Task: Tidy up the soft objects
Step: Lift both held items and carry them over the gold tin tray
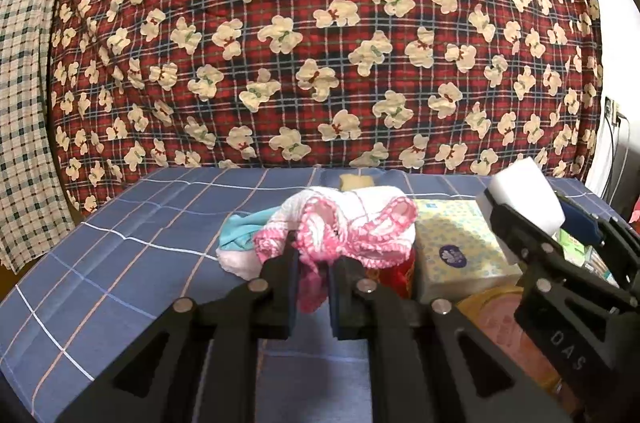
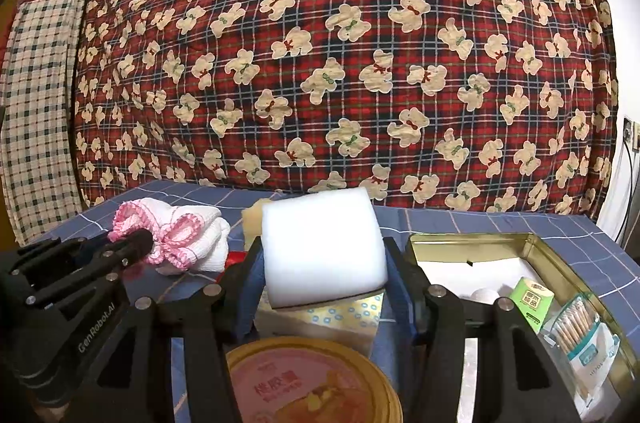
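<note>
My left gripper [image 1: 314, 273] is shut on a white cloth with pink crocheted trim [image 1: 352, 223] and holds it above the blue checked tablecloth; the same cloth [image 2: 188, 235] shows at the left of the right wrist view. My right gripper [image 2: 320, 263] is shut on a white foam sponge block [image 2: 322, 247], held above a tissue pack [image 2: 320, 319]. The sponge [image 1: 524, 195] and right gripper appear at the right of the left wrist view. A teal and pink cloth [image 1: 240, 235] lies under the held cloth.
An open gold tin box [image 2: 532, 243] at the right holds a green packet [image 2: 536, 303], cotton swabs [image 2: 580, 331] and white items. Its round lid [image 2: 312, 383] lies near me. A yellow sponge [image 1: 356, 182] lies behind. A red bear-print quilt [image 1: 320, 43] hangs behind the table.
</note>
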